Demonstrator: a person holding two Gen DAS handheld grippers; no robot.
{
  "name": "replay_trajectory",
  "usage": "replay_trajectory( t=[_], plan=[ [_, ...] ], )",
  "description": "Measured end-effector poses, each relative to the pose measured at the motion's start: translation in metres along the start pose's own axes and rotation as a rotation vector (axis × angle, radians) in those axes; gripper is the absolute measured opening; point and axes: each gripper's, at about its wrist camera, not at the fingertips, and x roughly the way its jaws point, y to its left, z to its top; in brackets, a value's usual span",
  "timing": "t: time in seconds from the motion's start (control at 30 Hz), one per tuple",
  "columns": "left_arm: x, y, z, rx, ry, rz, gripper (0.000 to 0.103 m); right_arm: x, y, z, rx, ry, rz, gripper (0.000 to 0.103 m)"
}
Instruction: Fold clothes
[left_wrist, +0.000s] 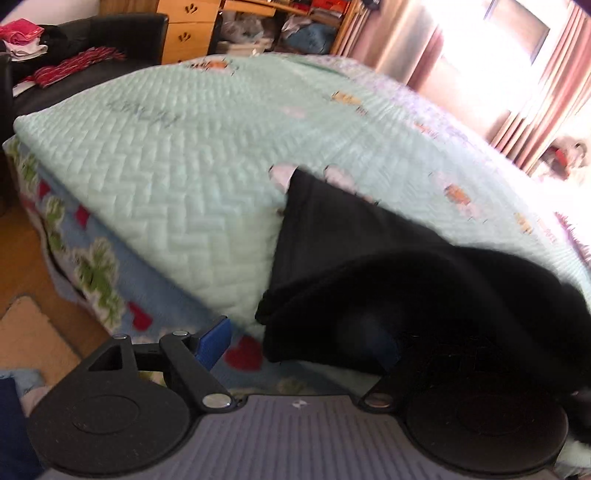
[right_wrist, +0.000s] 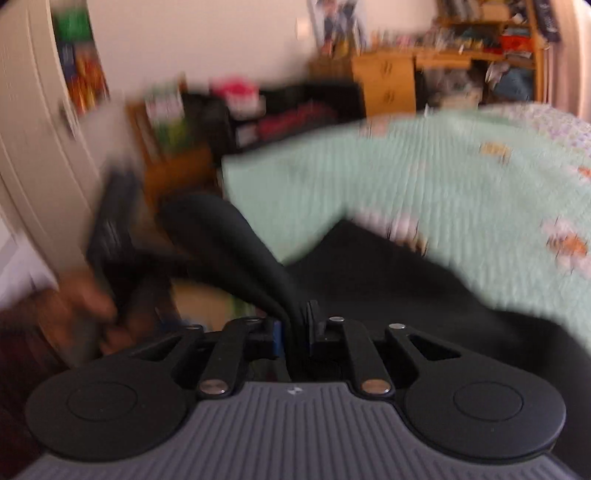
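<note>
From the left wrist view, a tan rug lies on the wooden floor at about 8 o'clock, and a black sofa strewn with red and white laundry sits at 10 o'clock, with a wooden drawer unit just beside it. The bed fills the middle, spread with a mint-green quilted cover over a blue sheet with hearts and green patches. The left tool stands wide open: its blue left pad is clear of everything, while the right finger is hidden under cloth, so the pads press on nothing that can be seen. The black garment lies on the near edge of the bed from the centre toward 4 o'clock, draped over the right side of this tool. Pink curtains and a bright window sit at 1 o'clock. In the right wrist view, much blurred, a hand holding the other tool's dark handle shows at 8 o'clock, before a white door. The right tool is nearly closed and pinches a fold of the same black garment, which rises from the pads in a loop toward 11 o'clock and spreads over the quilt at 3 o'clock. A cluttered wooden desk stands at 1 o'clock.
</note>
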Motion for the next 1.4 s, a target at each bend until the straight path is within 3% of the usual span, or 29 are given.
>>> replay_trajectory(
  t=[0.13, 0.2, 0.27, 0.33, 0.37, 0.43, 0.6, 0.73, 0.9, 0.97, 1.03, 1.1, 1.23, 1.33, 1.4],
  plan=[
    [0.002, 0.006, -0.007, 0.01, 0.021, -0.002, 0.082, 0.007, 0.007, -0.008, 0.025, 0.085, 0.043, 0.032],
    [0.001, 0.009, -0.009, 0.016, 0.023, -0.01, 0.082, -0.015, -0.002, 0.007, 0.082, 0.052, 0.13, 0.036],
    [0.001, 0.01, -0.01, 0.027, 0.02, -0.015, 0.082, -0.036, -0.023, 0.027, 0.161, -0.041, 0.199, 0.046],
    [0.002, 0.011, -0.011, 0.029, 0.02, -0.017, 0.082, -0.046, -0.044, 0.049, 0.174, -0.12, 0.133, 0.077],
    [0.004, 0.012, -0.011, 0.027, 0.022, -0.018, 0.082, -0.043, -0.053, 0.059, 0.144, -0.138, 0.072, 0.081],
    [0.005, 0.013, -0.01, 0.017, 0.029, -0.022, 0.082, -0.024, -0.07, 0.076, 0.061, -0.123, -0.079, 0.082],
    [0.005, 0.016, -0.005, 0.018, 0.019, -0.036, 0.082, 0.052, -0.105, 0.085, -0.025, 0.065, -0.189, 0.082],
    [0.006, 0.017, -0.003, 0.021, 0.024, -0.054, 0.082, 0.098, -0.129, 0.078, -0.003, 0.232, -0.079, 0.082],
    [0.007, 0.015, -0.001, 0.033, 0.017, -0.066, 0.082, 0.119, -0.141, 0.067, -0.039, 0.295, 0.015, 0.083],
    [0.008, 0.015, 0.0, 0.03, 0.019, -0.068, 0.082, 0.122, -0.142, 0.068, -0.007, 0.296, 0.047, 0.075],
    [0.008, 0.016, 0.0, 0.028, 0.02, -0.067, 0.082, 0.124, -0.143, 0.069, 0.02, 0.296, 0.074, 0.029],
    [0.009, 0.016, 0.0, 0.026, 0.022, -0.07, 0.082, 0.117, -0.134, 0.066, 0.001, 0.29, 0.058, 0.016],
    [0.008, 0.013, 0.0, 0.031, 0.016, -0.081, 0.082, 0.089, -0.076, 0.047, -0.252, 0.227, -0.112, 0.013],
    [0.007, 0.008, 0.001, 0.04, 0.004, -0.097, 0.082, 0.074, -0.01, 0.007, -0.776, 0.133, -0.431, 0.012],
    [0.007, 0.003, 0.004, 0.046, -0.005, -0.111, 0.082, 0.063, 0.003, -0.001, -0.884, 0.067, -0.544, 0.012]
  ],
)
